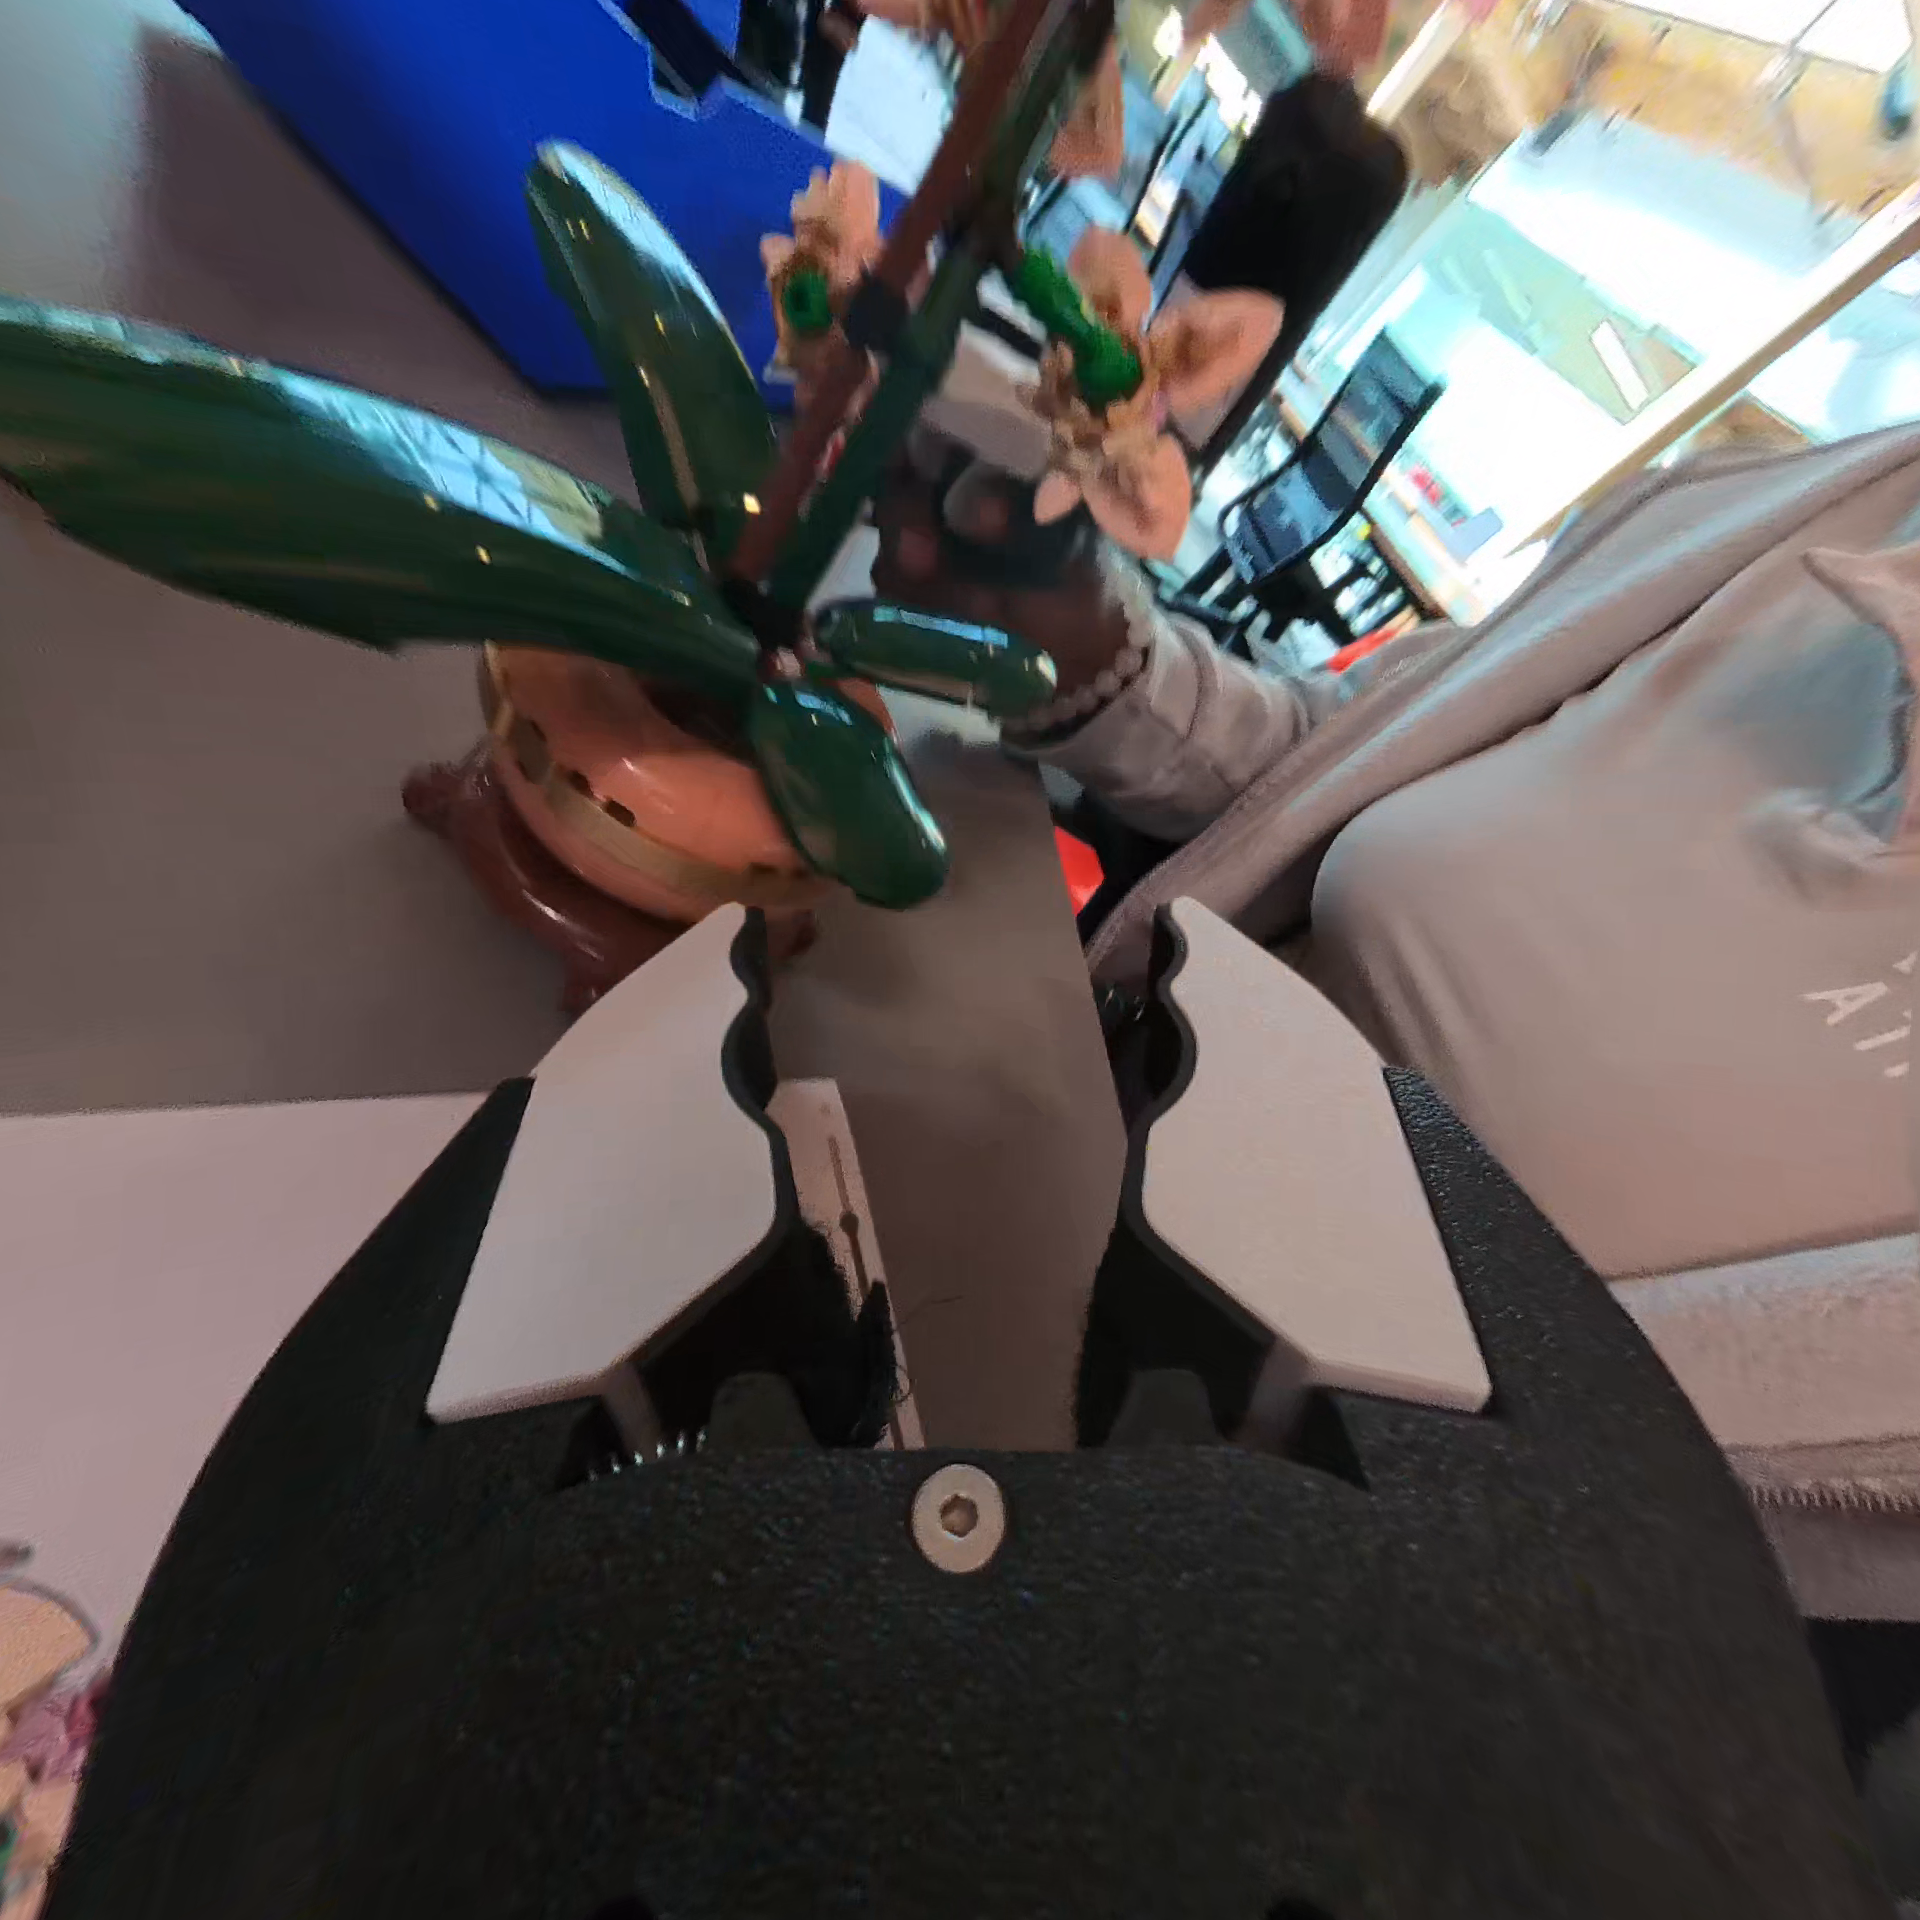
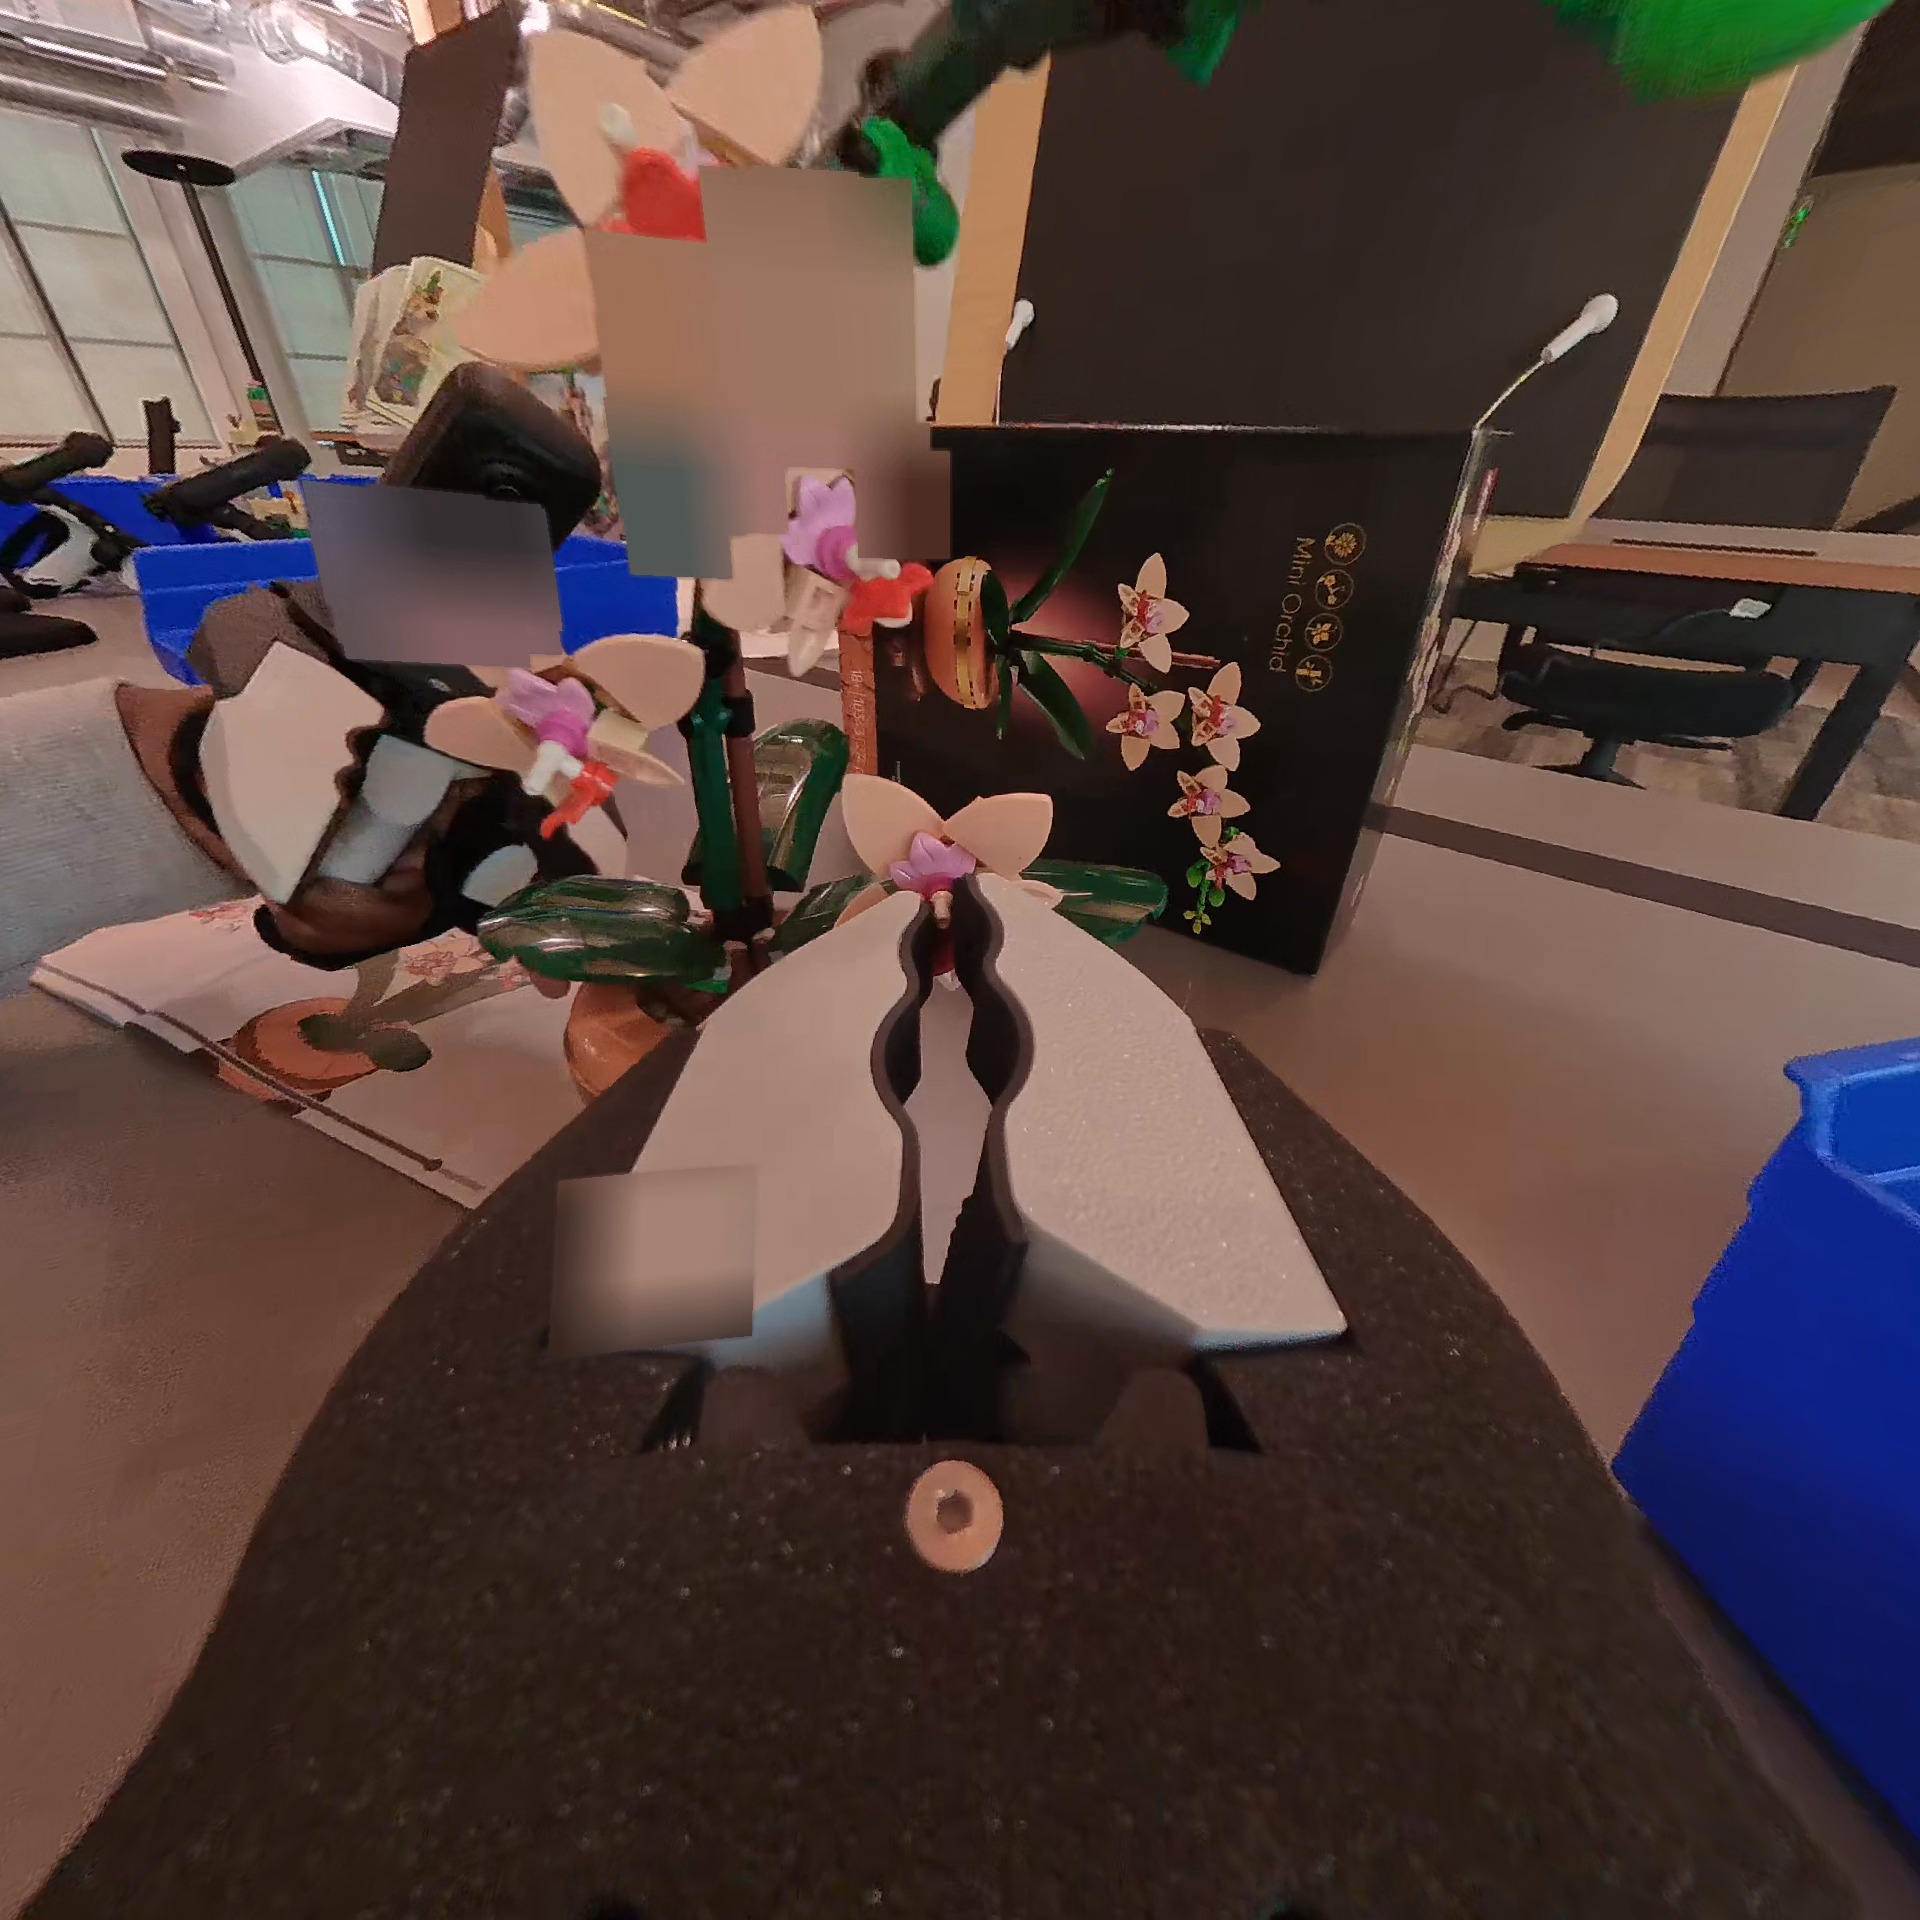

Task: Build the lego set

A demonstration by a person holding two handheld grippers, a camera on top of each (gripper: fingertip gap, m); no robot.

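The lego orchid stands on the table: a tan pot [image 1: 644, 790] on a brown base, dark green leaves [image 1: 312, 488], and brown and green stems [image 1: 883, 343] with cream flowers [image 1: 1122, 436]. My left gripper [image 1: 961, 925] is open and empty, just in front of and to the right of the pot. My right gripper [image 2: 940, 909] is shut on a cream flower with a pink centre [image 2: 940, 831], held by its base close to the orchid stems [image 2: 727, 790] and leaves [image 2: 592, 925]. The left gripper also shows in the right wrist view [image 2: 301, 779], at the left.
The dark lego set box [image 2: 1195, 675] stands behind the orchid. The instruction booklet [image 2: 312, 1018] lies open at the left. A blue bin [image 2: 1787, 1299] is at the right, another blue bin [image 1: 468, 156] beyond the plant. A person's grey sleeve [image 1: 1195, 717] reaches in.
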